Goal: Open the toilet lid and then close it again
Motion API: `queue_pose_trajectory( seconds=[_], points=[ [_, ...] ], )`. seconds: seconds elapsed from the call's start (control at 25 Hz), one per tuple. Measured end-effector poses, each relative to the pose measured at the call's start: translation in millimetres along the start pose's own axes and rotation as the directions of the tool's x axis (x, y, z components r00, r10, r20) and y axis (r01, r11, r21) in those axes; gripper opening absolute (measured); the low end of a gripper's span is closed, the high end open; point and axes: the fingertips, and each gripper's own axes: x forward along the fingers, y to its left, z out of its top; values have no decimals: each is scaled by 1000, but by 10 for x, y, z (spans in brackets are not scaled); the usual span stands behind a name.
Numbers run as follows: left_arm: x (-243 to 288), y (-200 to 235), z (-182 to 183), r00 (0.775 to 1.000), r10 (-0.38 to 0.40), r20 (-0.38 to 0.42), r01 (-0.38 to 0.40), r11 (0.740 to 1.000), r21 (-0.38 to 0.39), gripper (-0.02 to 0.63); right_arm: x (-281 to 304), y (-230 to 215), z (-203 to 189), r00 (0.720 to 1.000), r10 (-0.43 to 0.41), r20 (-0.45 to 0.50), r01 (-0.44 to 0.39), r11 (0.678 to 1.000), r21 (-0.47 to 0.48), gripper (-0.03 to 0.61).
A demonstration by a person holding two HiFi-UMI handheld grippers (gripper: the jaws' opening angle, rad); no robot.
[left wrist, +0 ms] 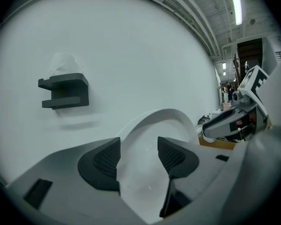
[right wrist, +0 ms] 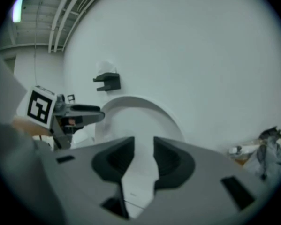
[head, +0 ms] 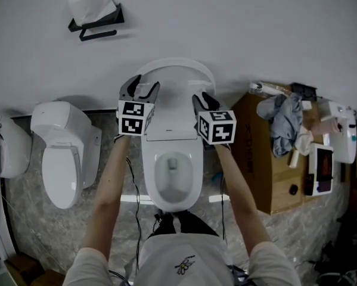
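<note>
The toilet lid (head: pixel 177 76) stands upright directly behind the toilet bowl (head: pixel 173 171), and it seems to lean against the wall (head: pixel 226 28). We judge that the opening is done and the closing is not yet begun.

The left claw (head: pixel 145 88) is behind the bowl on its left side, at the left edge of the lid. Its jaws are apart. The white face of the lid fills the gap between them, but we see no pad pressing on it. The right claw (head: pixel 205 99) is behind the bowl on its right side, at the right edge of the lid. Its jaws are partly apart and nothing is clamped. Through the gap we see only the white body of the toilet.

The lid looks like stiff, smooth plastic, so we expect it to be light but slippery. It turns on a hinge at the back of the bowl. We would take hold of the rim high above the bowl, far from the hinge. We would lower it slowly, because a freed lid may fall and bang on the bowl.
</note>
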Motion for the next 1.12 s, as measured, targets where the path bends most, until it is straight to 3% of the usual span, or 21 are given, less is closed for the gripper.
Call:
queue_pose_trajectory(
  seconds=[0.4, 0.6, 0.76, 0.92, 1.12],
  points=[
    [-96, -97, 75, 1000, -11, 0, 11, 1000, -27, 265, -164, 126, 193, 999, 9, 48, -8, 1000, -13, 126],
    [-359, -209, 381, 998, -3, 69, 5, 1000, -22, 264, -370, 192, 461, 994, 7, 113, -5, 1000, -20, 126],
    [-926, -431, 540, 987, 32, 156, -16, 994, -105, 162, -773, 308, 618, 979, 9, 202, -8, 1000, -5, 118],
    [-1552, -647, 625, 970, 96, 223, -75, 992, -101, 57, -1351, 467, 703, 945, -19, 326, 26, 1000, -16, 68],
    [-2282, -870, 669, 951, 181, 251, -153, 980, -125, 26, -2109, 708, 519, 899, -59, 435, 71, 997, -13, 44]
  ],
)
